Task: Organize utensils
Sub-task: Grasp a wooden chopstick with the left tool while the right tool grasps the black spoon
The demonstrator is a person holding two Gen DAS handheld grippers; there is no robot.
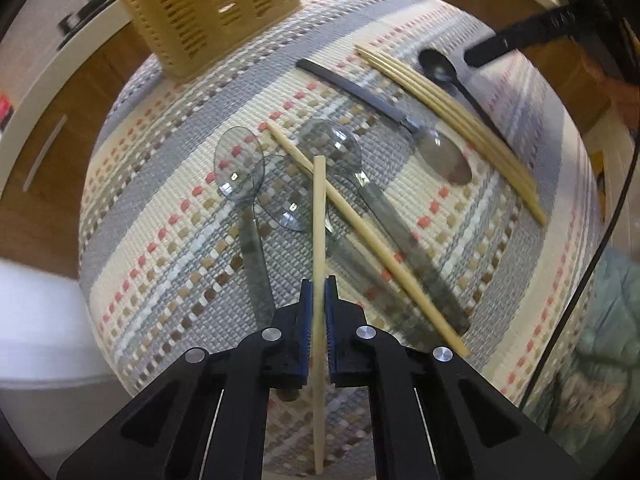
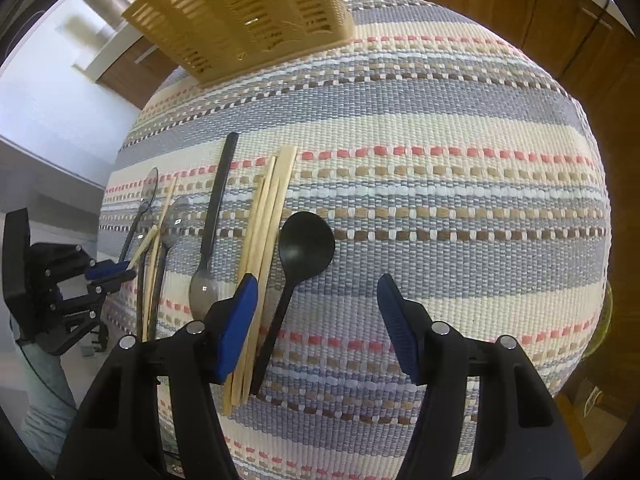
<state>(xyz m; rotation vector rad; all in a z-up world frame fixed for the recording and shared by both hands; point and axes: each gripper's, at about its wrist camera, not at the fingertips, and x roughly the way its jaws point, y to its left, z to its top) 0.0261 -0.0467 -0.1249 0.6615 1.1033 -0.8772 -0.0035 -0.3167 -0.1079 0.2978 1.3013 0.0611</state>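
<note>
Brown wood cabinets, white countertop, striped woven cloth covering table.

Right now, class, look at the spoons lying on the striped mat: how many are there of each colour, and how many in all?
clear spoons: 3
silver spoon: 1
black spoon: 1
Total: 5

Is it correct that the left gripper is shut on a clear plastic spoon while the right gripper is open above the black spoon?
Not quite. The left gripper is shut on a single chopstick, not a clear spoon, as the left wrist view shows. The right gripper is indeed open above the black spoon.
</note>
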